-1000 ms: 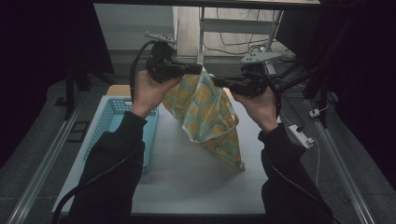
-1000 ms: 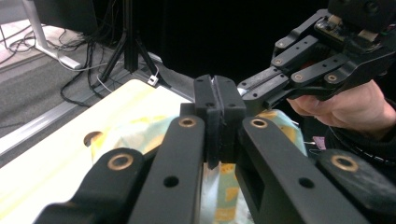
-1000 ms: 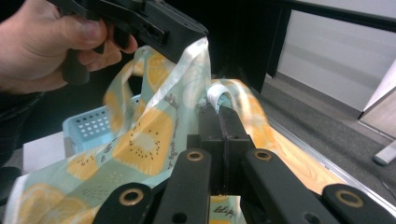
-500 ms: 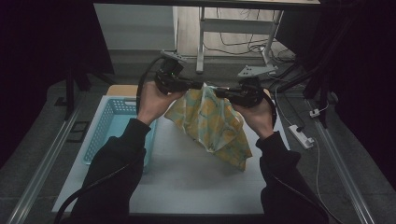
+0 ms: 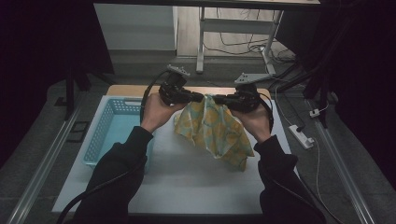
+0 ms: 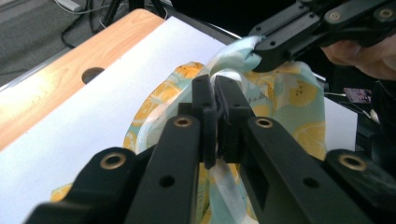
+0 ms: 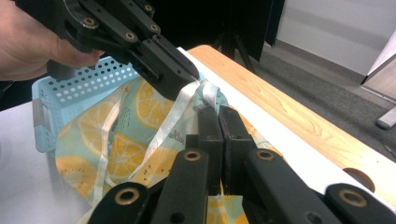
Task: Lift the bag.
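A light cloth bag printed with yellow lemon slices (image 5: 215,131) hangs between my two grippers, and its lower end lies on the white table cover (image 5: 187,173). My left gripper (image 5: 200,97) is shut on the bag's top edge. In the left gripper view its jaws (image 6: 215,93) pinch a pale strap. Just to its right, my right gripper (image 5: 219,99) is shut on the same edge, and its jaws (image 7: 218,117) clamp the fabric beside a white strap (image 7: 173,122). The two tips nearly meet above the bag (image 7: 116,140).
A light-blue perforated basket (image 5: 108,136) stands at the left of the white cover. A wooden table edge with a round hole (image 6: 91,73) runs along the far side. A white power strip (image 5: 301,136) lies on the floor at the right.
Both hands have come down and away from me with the bag. More of the cloth now rests on the white cover, and it hangs shorter and wider.
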